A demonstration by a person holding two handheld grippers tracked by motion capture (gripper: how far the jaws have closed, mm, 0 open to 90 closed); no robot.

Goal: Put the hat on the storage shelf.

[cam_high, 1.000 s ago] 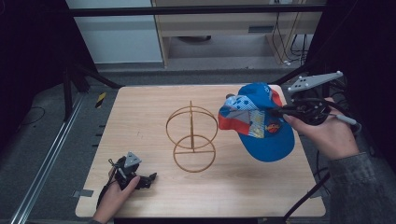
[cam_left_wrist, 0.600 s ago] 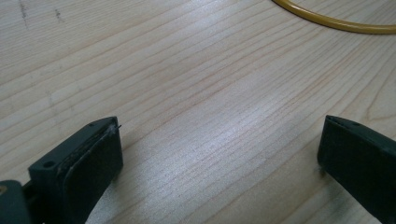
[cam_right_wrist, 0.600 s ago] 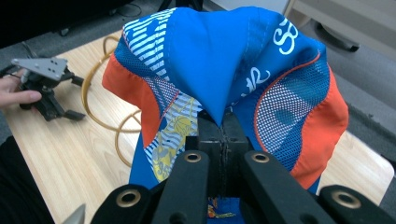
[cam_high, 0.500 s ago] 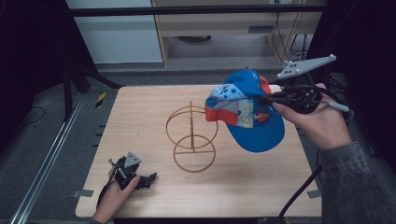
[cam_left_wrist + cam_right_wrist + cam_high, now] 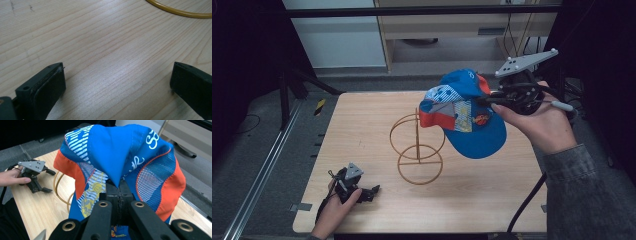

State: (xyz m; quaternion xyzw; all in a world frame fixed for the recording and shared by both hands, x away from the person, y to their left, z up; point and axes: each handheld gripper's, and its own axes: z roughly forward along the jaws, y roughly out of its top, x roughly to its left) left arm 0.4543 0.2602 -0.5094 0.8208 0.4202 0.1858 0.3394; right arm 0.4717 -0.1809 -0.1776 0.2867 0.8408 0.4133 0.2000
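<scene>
A blue cap (image 5: 467, 120) with orange and striped panels hangs in the air over the right half of the table, its brim low. My right gripper (image 5: 492, 100) is shut on the cap's fabric; in the right gripper view the jaws meet on a fold (image 5: 120, 192) of the cap (image 5: 112, 152). A gold wire stand (image 5: 418, 145) with a ring base and an upright ring stands mid-table, just left of the cap. My left gripper (image 5: 371, 191) rests at the front left of the table, open, with bare wood between its jaws (image 5: 117, 77). A piece of the stand's ring (image 5: 175, 11) lies ahead of it.
The wooden table (image 5: 362, 125) has open surface around the stand. A cable (image 5: 527, 200) drops from the right gripper over the front right edge. A metal rail (image 5: 262, 170) runs along the floor at left, and a cabinet (image 5: 452, 35) stands behind the table.
The right hand has lifted the cap and carried it left, toward the top of the wire stand. The left hand and its gripper have stayed where they were.
</scene>
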